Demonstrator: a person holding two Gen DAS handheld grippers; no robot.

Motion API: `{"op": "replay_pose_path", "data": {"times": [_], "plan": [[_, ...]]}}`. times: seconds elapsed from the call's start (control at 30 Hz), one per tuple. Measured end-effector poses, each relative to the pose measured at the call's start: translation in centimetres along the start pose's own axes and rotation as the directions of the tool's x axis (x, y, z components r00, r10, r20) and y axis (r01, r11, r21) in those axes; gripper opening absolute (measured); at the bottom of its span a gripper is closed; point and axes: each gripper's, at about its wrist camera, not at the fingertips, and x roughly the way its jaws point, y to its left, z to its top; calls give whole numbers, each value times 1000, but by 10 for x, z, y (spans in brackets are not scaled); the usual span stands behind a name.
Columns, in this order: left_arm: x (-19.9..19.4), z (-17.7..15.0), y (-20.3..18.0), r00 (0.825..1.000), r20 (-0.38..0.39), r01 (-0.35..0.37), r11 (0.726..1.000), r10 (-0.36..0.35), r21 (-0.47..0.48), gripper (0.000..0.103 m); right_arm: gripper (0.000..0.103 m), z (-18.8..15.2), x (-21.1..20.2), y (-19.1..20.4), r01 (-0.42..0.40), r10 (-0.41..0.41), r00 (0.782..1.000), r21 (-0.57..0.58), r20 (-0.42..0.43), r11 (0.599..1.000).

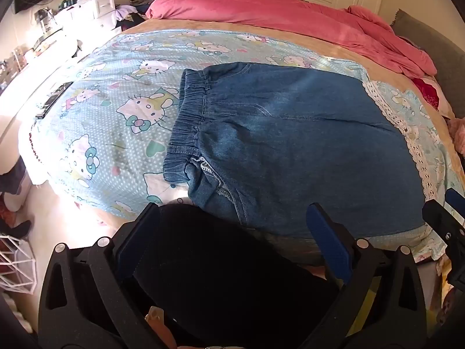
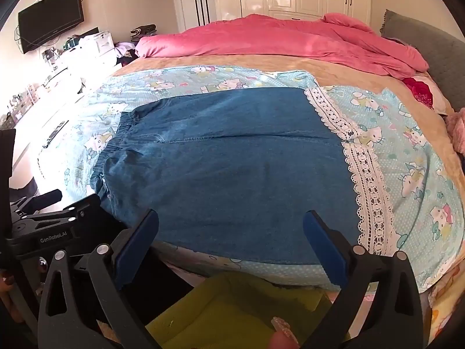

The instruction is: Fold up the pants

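Blue denim pants [image 1: 290,145] lie flat on the bed, elastic waistband [image 1: 189,113] to the left and legs running right. In the right wrist view the pants [image 2: 232,160] form a neat rectangle whose right end meets a white lace strip [image 2: 363,180]. My left gripper [image 1: 231,218] hovers over the near edge by the waistband corner, open, with nothing between its fingers. My right gripper [image 2: 231,218] is also open and holds nothing, above the near edge further right. Each gripper shows in the other's view: the right gripper [image 1: 447,218] and the left gripper [image 2: 58,221].
A light blue cartoon-cat sheet [image 1: 116,110] covers the bed. A pink duvet [image 2: 276,37] is bunched at the back, with a grey headboard [image 2: 430,43] at the right. A dark flat device [image 1: 53,99] lies at the sheet's left edge. Below the grippers are black fabric [image 1: 218,276] and yellow-green fabric [image 2: 241,305].
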Motion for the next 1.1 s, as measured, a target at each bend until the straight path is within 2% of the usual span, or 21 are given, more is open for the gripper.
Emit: {"op": "replay_pose_path", "data": {"times": [1.1], "plan": [[3,-1,-6,1000,-19,-5,1000,6,16,94,99,-3,7,2,16,-16,1000,-12,-26,1000]]}}
